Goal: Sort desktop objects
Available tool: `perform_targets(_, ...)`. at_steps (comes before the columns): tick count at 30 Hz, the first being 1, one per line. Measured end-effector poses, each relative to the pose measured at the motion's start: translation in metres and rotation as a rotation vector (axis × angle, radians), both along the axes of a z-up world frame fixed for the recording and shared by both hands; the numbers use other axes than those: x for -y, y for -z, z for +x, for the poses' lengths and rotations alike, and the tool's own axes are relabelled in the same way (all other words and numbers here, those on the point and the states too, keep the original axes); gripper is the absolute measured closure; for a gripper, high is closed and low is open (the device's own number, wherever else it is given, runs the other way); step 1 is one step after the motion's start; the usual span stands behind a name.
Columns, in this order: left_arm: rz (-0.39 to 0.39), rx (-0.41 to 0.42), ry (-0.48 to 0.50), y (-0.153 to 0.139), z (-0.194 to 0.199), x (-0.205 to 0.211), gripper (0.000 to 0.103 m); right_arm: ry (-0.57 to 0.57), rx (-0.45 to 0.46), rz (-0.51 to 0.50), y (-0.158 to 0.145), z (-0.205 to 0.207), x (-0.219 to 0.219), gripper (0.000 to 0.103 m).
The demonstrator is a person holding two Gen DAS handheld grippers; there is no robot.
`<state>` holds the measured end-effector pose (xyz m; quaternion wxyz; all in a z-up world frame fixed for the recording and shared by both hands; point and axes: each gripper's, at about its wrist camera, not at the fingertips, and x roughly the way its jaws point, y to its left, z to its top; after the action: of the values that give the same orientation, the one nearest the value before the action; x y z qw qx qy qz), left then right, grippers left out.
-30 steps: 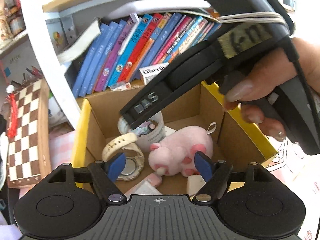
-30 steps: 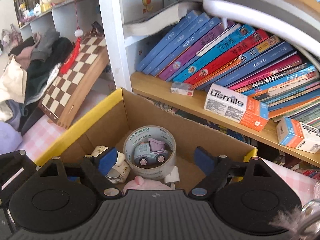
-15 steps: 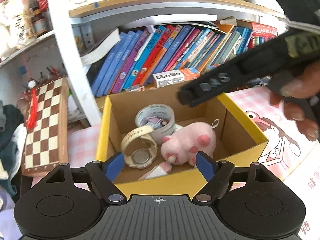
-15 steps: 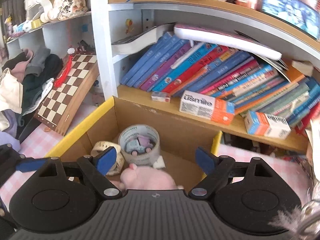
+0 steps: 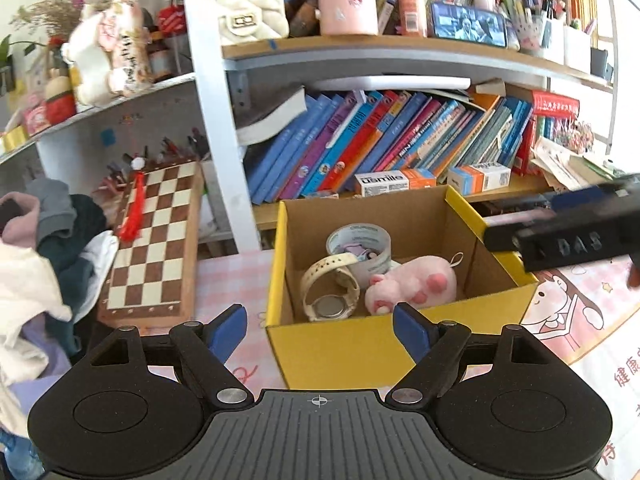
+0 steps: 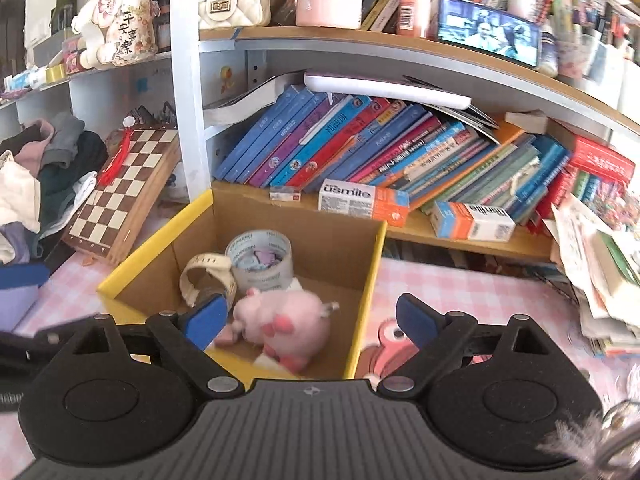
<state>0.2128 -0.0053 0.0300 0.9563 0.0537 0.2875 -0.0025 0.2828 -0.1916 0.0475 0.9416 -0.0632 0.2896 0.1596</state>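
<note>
The cardboard box [image 5: 400, 344] with its yellow outer skin sits on the pink checked desk [image 6: 460, 284], and everything here is placed by it. Inside lie a pink plush pig [image 5: 416, 284] at the near right, a cream watch [image 5: 328, 292] at the near left with its round metal back facing up, and a roll of clear tape [image 5: 360, 248] standing on edge at the far side, a small toy tucked in its core.

The left tongs [image 5: 320, 326] hang just short of the box's near wall, spread wide with nothing between the blue pads. The right tongs [image 6: 310, 318] sit over the box's near right corner, their jaws opening and likewise empty, the pig showing below and beyond them rather than in the gap. The right tongs look nearer the contents, with the pig lying forward and down from them, its long axis running roughly across the box from left to right.

The pig is soft, fuzzy and squashable; the watch strap is a smooth, springy loop; the tape is a rigid glossy ring. Beyond the box's far wall are slanting paperback books [image 6: 360, 152], and to its left a wooden chessboard [image 5: 156, 240]. Loose things left to sort are hard to make out, perhaps the paper heap [image 6: 600, 264] off to the box's right.
</note>
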Motion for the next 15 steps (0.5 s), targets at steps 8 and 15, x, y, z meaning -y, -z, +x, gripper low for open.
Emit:
perform_targets(8,-0.019,0.012,-0.011,0.005,-0.042,0.004,0.02,0.067,0.025,0.013,0.011,-0.062,0.008,0.007)
perform_targets(15,-0.025,-0.016,-0.024,0.017,-0.075,0.007,0.02,0.122,0.004,0.024,0.029,-0.109,0.014,0.005)
